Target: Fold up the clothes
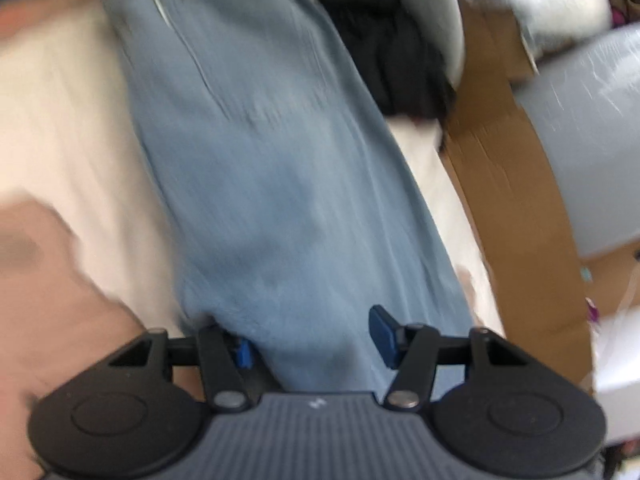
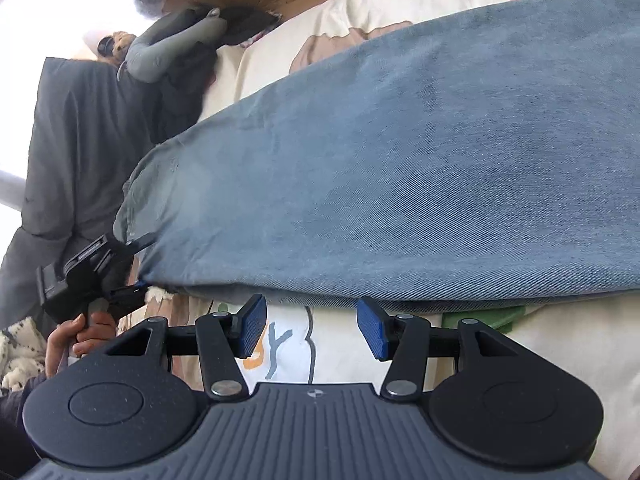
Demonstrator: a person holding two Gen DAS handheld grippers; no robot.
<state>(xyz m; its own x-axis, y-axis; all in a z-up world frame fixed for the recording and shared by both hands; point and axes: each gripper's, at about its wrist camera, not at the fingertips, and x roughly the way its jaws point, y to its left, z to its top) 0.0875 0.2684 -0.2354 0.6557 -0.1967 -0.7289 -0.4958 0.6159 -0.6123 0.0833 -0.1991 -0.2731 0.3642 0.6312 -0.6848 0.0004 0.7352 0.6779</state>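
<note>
Jeans (image 2: 400, 168) lay long-axis left-right, just beyond my right gripper (image 2: 312, 326), its jaws apart and empty. My left gripper (image 1: 314, 340), jaws spread, straddled the left hem, so it sat nearer.

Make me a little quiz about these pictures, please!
1. True or false: the right tool is shut on the jeans.
2. What colour are the jeans? A red, B blue, C green.
3. Fill in: beside the bed there is a brown ___.
Key: 1 false, it is open; 2 B; 3 cardboard box.
</note>
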